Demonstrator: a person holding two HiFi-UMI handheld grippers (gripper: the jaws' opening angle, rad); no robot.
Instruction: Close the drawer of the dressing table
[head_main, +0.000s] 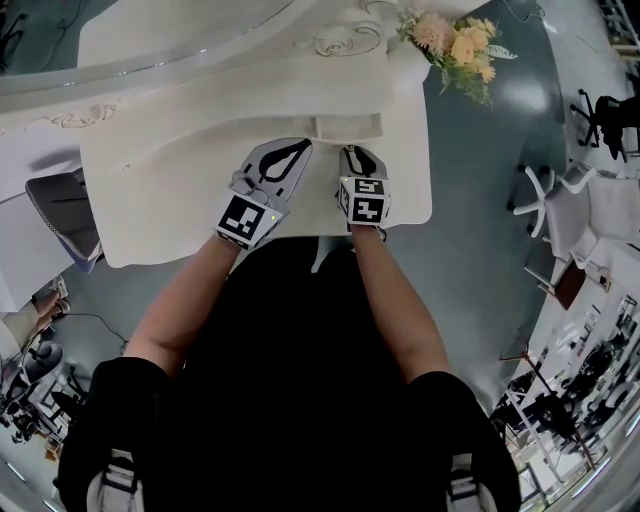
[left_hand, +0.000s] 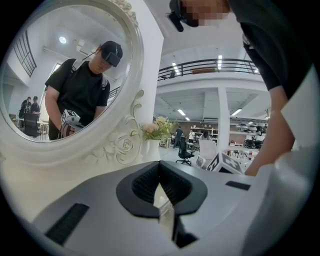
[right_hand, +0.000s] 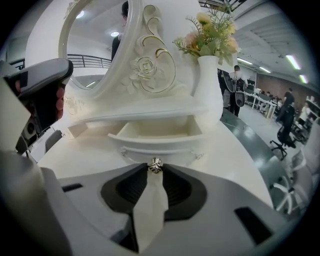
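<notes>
Looking straight down here: white dressing table (head_main: 180, 190) with its little drawer (head_main: 345, 127) pulled open below the carved rose trim (head_main: 345, 42). The right gripper (head_main: 356, 152) has its nose right at the drawer's front. The left gripper (head_main: 300, 145) sits just beside it over the tabletop, tips closed together. Peach flowers (head_main: 455, 42) are at the back right corner, and a grey chair (head_main: 62, 212) is off to the left.
</notes>
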